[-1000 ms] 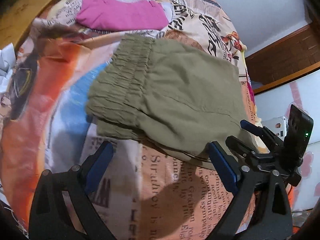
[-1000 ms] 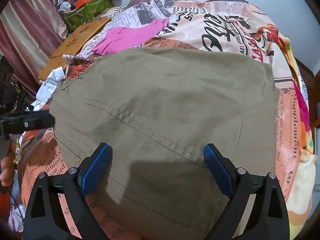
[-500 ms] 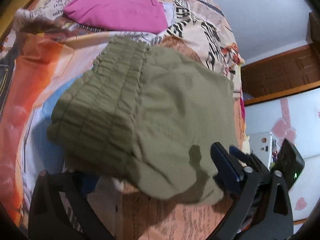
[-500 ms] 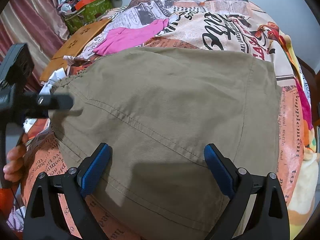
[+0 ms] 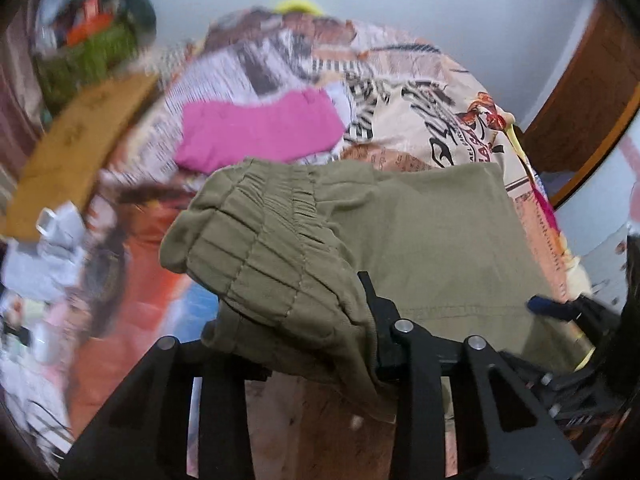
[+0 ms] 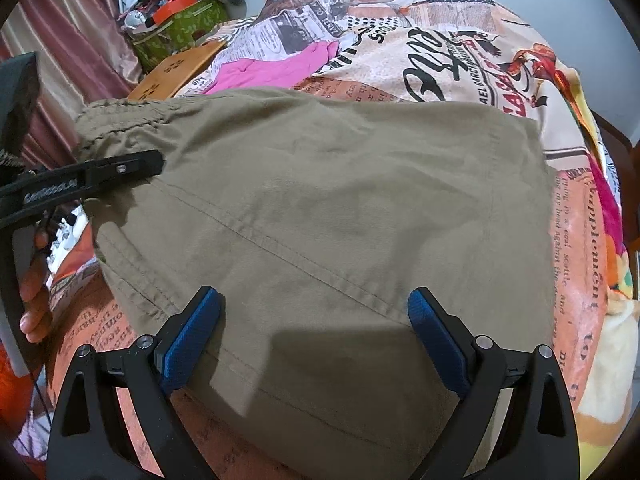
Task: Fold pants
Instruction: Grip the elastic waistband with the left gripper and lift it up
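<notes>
Pants [image 5: 432,240], olive green, lie folded on a bed covered by a newsprint-patterned bedspread [image 5: 404,92]. Left wrist view: the elastic waistband end is bunched and raised off the bedspread, draped over the left gripper [image 5: 320,344]. Its jaws are closed together on that waistband fabric; the pads are hidden under the cloth. A folded pink garment [image 5: 260,128] lies on the bedspread just beyond the pants, apart from them. A wooden board [image 5: 76,148] sits at the bed's left edge. The picture is blurred toward the left side.

Right wrist view: the pants [image 6: 340,208] fill the middle of the frame, flat across most of their area. The right gripper [image 6: 314,320] hovers over the near edge with jaws spread wide, blue pads on either side, gripping nothing. The left gripper [image 6: 132,168] reaches in from the left at the waistband corner. The pink garment [image 6: 272,70] shows beyond the far edge. A green patterned bag [image 6: 180,24] stands beside the bed at upper left.
</notes>
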`<move>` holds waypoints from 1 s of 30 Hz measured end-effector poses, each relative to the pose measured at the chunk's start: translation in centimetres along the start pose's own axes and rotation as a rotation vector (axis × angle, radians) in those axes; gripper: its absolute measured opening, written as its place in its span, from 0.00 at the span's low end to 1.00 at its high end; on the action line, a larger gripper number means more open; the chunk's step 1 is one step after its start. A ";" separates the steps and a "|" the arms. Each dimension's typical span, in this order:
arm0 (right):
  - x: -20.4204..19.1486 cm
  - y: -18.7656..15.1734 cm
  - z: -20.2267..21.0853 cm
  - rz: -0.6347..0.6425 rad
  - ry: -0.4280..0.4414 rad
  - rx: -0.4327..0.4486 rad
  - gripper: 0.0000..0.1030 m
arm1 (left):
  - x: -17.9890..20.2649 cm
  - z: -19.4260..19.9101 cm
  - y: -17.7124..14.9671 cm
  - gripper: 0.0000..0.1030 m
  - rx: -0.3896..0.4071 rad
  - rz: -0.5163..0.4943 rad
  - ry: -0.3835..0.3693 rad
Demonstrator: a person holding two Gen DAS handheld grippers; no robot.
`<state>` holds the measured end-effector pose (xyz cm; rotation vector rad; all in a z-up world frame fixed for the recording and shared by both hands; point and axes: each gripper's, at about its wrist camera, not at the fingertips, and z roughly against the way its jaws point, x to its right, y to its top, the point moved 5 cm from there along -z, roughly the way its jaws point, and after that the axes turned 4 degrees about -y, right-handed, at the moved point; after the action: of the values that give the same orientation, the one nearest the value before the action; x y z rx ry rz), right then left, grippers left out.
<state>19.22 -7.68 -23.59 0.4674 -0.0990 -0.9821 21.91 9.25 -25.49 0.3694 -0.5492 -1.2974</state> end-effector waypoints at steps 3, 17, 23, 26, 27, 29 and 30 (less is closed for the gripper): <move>0.5 -0.7 0.9 -0.007 -0.015 0.012 0.91 | 0.4 2.7 -0.3 0.32 0.083 -0.099 0.100; 5.8 -4.5 4.4 -0.144 -0.097 0.043 0.91 | 4.2 7.5 2.1 0.30 0.279 -0.273 0.260; 6.7 -5.9 3.6 -0.220 -0.033 0.038 0.91 | 9.2 8.4 3.2 0.27 0.330 -0.367 0.198; 6.6 -6.0 3.5 -0.237 -0.017 0.048 0.91 | 11.9 8.2 3.5 0.26 0.334 -0.421 0.169; 6.7 -6.1 3.5 -0.241 -0.011 0.051 0.91 | 12.6 8.1 3.5 0.26 0.332 -0.435 0.160; 6.7 -6.1 3.5 -0.247 -0.001 0.054 0.91 | 14.3 7.7 3.4 0.26 0.320 -0.465 0.126; 6.7 -6.1 3.5 -0.249 0.003 0.054 0.91 | 15.2 7.5 3.4 0.25 0.311 -0.479 0.108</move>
<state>17.22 -17.21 -23.94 0.5399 -0.0657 -1.2251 22.92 -4.31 -14.90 0.8641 -0.5929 -1.6404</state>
